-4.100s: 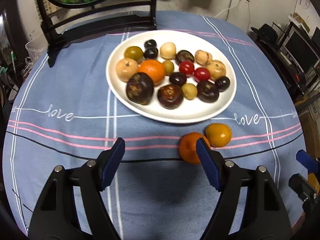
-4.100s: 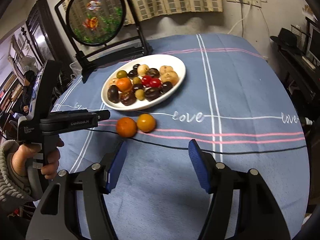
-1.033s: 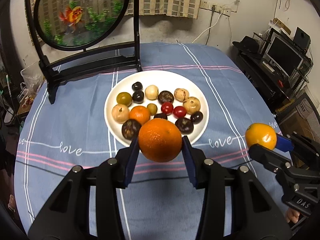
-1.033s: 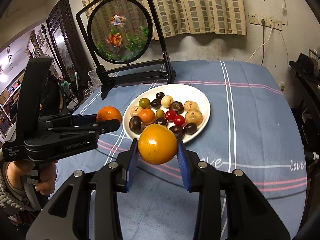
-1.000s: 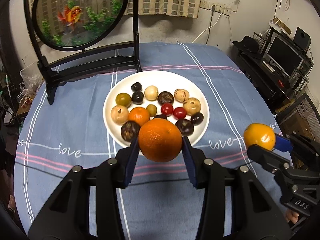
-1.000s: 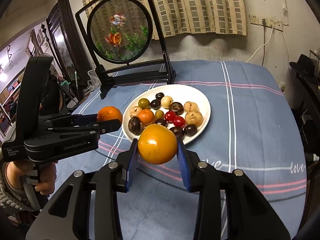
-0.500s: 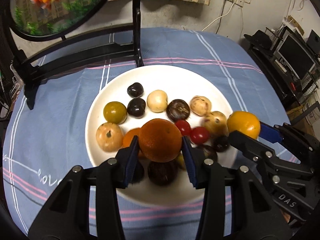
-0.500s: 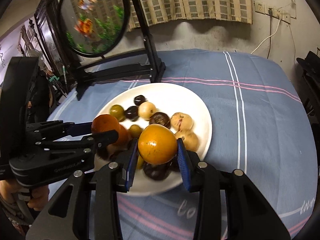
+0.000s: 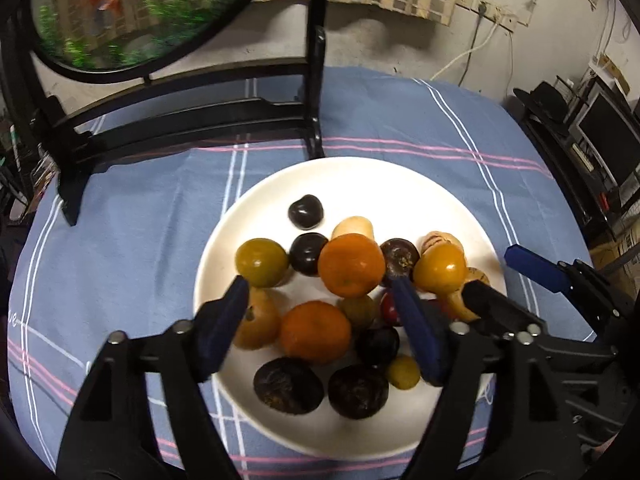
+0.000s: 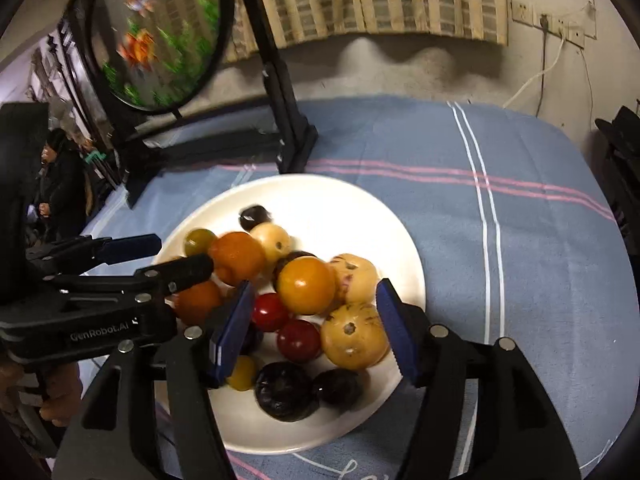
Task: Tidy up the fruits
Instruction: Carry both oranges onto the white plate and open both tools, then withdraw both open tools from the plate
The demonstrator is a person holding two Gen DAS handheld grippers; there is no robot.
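A white plate (image 9: 360, 168) (image 10: 320, 186) holds a heap of small fruits. My left gripper (image 9: 320, 328) hangs low over its near side, and its jaws are opening. The orange (image 9: 351, 265) (image 10: 236, 258) sits just past the blue pads (image 9: 224, 320), free of them, on the heap. My right gripper (image 10: 314, 332) is beside it on the right, jaws also opening. The yellow-orange fruit (image 10: 306, 284) (image 9: 440, 270) lies on the pile ahead of those pads (image 10: 396, 332) without touching them. Each gripper shows in the other's view, the left gripper (image 10: 154, 259) and the right gripper (image 9: 512, 288).
A round fish picture (image 9: 120, 8) (image 10: 160, 36) on a black stand (image 9: 192, 120) rises right behind the plate. The blue striped tablecloth (image 10: 520, 240) lies bare to the right. A monitor and shelves (image 9: 612, 144) stand at the far right. A hand (image 10: 48, 400) grips the left tool.
Both grippers moved forward and down from above the table's front to over the plate. Both jaws have opened, letting go of the orange and the yellow-orange fruit onto the heap.
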